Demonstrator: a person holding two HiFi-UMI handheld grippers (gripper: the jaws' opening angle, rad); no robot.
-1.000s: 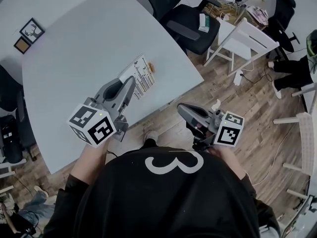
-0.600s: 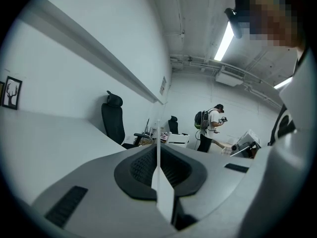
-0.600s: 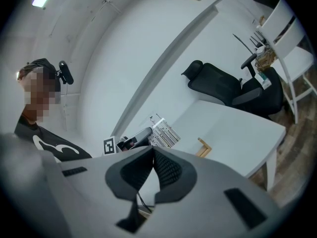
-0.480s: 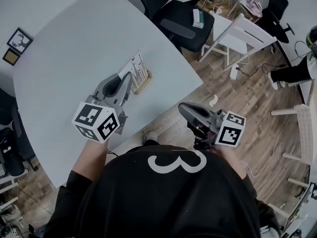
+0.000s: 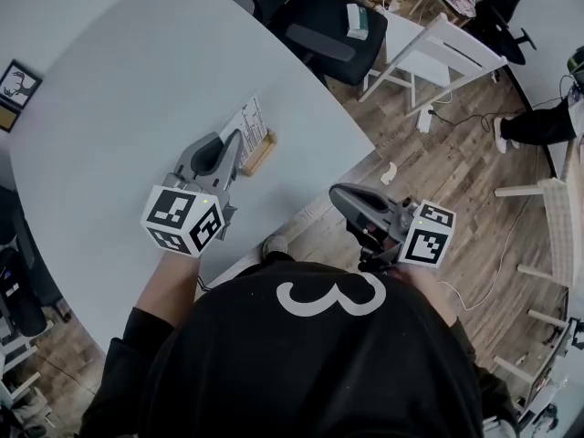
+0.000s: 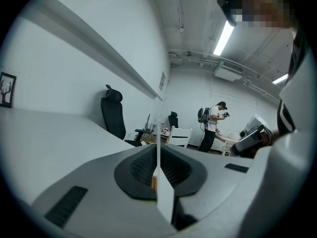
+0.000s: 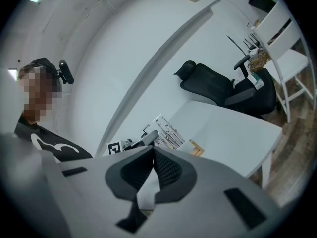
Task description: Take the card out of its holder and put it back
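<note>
The card (image 5: 248, 126) is standing up on edge, printed side facing out across the table, pinched flat between the left gripper's (image 5: 235, 144) jaws. In the left gripper view the jaws are squeezed in narrow, with the card as a thin white line right down the middle. Its bottom edge is right at the little wooden holder (image 5: 259, 152), but I honestly can't tell if it's seated in the slot or just beside it.

The holder sits close to the curved near edge of the grey table (image 5: 137, 80), so there isn't much tabletop on that side. Go the other way and it's wide open, with bare surface well out to the far side.

The right gripper (image 5: 339, 194) is off the table completely, hanging over the wood floor (image 5: 438, 181) just past the table edge. Its jaws are closed together with nothing in them, and it's pointed back toward the card.

Further out, a black office chair (image 5: 328, 30) is tucked up near the table's far corner and a white wooden chair (image 5: 438, 57) sits beyond it. A framed picture (image 5: 16, 82) hangs on the wall to the left. Another person (image 6: 213, 128) with a backpack is standing way across the room.
</note>
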